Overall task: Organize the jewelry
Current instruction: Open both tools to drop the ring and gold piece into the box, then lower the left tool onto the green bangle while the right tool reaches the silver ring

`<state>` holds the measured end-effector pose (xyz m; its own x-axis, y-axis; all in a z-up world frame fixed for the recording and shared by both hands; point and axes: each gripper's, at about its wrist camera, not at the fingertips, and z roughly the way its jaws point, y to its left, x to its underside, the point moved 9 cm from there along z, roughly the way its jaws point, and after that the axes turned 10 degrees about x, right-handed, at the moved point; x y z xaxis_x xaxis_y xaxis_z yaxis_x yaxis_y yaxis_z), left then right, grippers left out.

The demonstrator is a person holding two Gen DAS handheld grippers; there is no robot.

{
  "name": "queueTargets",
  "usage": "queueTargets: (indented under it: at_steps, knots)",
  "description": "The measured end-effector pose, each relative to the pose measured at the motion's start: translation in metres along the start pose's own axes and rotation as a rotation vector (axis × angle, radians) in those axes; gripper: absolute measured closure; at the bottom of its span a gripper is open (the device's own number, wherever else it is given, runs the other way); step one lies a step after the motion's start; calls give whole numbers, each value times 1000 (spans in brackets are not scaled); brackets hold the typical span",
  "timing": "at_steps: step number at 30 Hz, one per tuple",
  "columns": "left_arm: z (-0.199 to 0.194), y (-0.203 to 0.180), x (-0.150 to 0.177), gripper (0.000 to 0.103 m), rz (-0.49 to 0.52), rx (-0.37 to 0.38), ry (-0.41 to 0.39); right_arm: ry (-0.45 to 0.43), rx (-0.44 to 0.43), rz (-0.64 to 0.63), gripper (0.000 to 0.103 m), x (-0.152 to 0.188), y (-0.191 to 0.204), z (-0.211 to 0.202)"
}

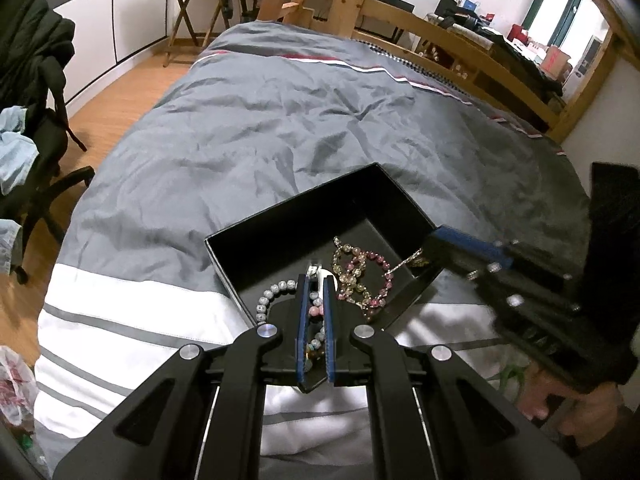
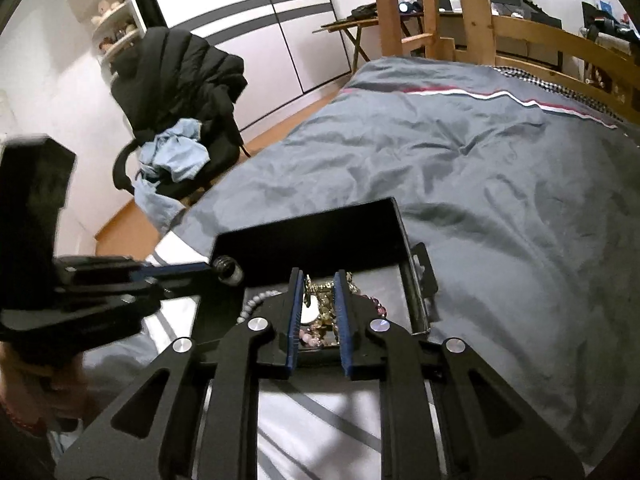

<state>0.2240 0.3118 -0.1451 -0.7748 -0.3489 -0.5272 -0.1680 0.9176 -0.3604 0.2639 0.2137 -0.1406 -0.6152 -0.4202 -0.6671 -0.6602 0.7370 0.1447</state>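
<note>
Beaded bracelets (image 1: pixel 360 276) lie tangled in the black box (image 1: pixel 280 236) on the bed. They are light, loose and slippery, so you should pinch one strand only. Your left gripper (image 1: pixel 316 280) pinches a small white piece; your right gripper (image 2: pixel 318 280), half spread, straddles the gold chain (image 2: pixel 320 300).

We saw even, soft indoor light, perhaps from overhead; fisheye bending darkened the corners, and motion blur smeared the right gripper (image 1: pixel 440 244) and left gripper (image 2: pixel 224 270).
</note>
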Motion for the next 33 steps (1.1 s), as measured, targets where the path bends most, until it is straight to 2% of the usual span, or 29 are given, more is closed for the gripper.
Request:
queueTargets:
  at_steps: [2, 3, 4, 6, 8, 9, 14, 19, 27, 33]
  knots:
    - [-1, 0, 1, 94, -3, 5, 1, 8, -2, 4, 69, 3, 1, 3]
    - [-1, 0, 1, 90, -4, 8, 3, 4, -3, 4, 63, 4, 1, 2]
    - [-2, 1, 1, 85, -7, 2, 3, -2, -2, 0, 50, 4, 1, 1]
    - [-4, 3, 1, 52, -18, -13, -7, -22, 0, 0, 36, 3, 0, -4]
    - [-11, 3, -2, 32, -37, -20, -35, -41, 10, 5, 13, 1, -4, -12]
    - [-14, 3, -3, 24, -47, -23, -44, -63, 24, 12, 11, -1, -7, -18]
    - [-26, -4, -8, 16, -64, -11, -76, -75, 62, 30, 10, 6, -30, -40]
    - [-27, -36, -4, 15, -23, 32, -63, -58, 147, 39, 10, 32, -71, -68]
    - [-8, -129, 26, 15, 126, 108, 9, -35, 249, 133, 10, 80, -144, -125]
    - [11, -197, 57, 14, 263, 133, 97, -19, 305, 52, 10, 118, -170, -170]
